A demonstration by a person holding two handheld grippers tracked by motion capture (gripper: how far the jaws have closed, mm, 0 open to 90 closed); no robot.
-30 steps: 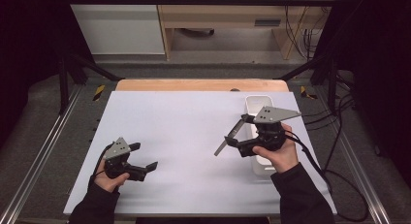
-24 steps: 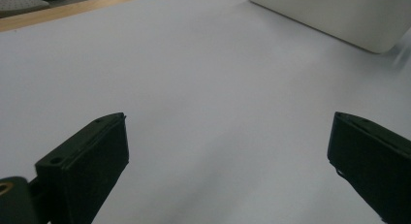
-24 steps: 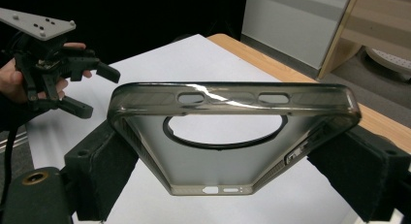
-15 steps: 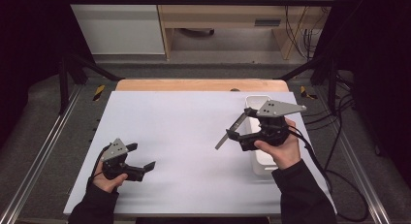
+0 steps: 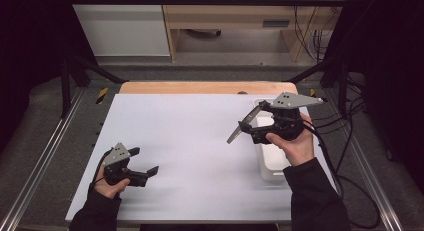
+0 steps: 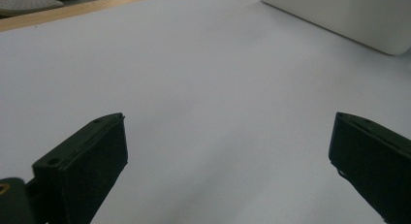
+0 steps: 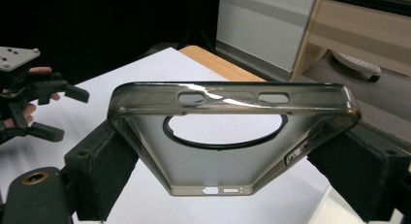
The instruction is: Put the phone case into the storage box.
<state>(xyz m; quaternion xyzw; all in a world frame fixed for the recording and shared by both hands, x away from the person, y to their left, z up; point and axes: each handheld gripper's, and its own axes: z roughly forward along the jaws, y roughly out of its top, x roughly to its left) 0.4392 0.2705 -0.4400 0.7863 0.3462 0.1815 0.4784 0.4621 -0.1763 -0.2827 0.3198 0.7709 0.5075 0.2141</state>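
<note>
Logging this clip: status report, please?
Right claw shut on phone case, lifted above white tray. Left claw open, low over table. Nothing between them.

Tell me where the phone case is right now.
The phone case is clamped between the right gripper's jaws, held in the air at the table's right side, above the near-left edge of the white box.

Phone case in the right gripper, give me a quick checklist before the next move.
1. Translucent grey phone case clamped between the jaws of the right gripper: ok.
2. Case lifted off the white table top: ok.
3. Left gripper open, nothing between its jaws: ok.
4. Left gripper apart from the case: ok.
5. White rectangular box under the right hand, contents: cannot tell.
</note>
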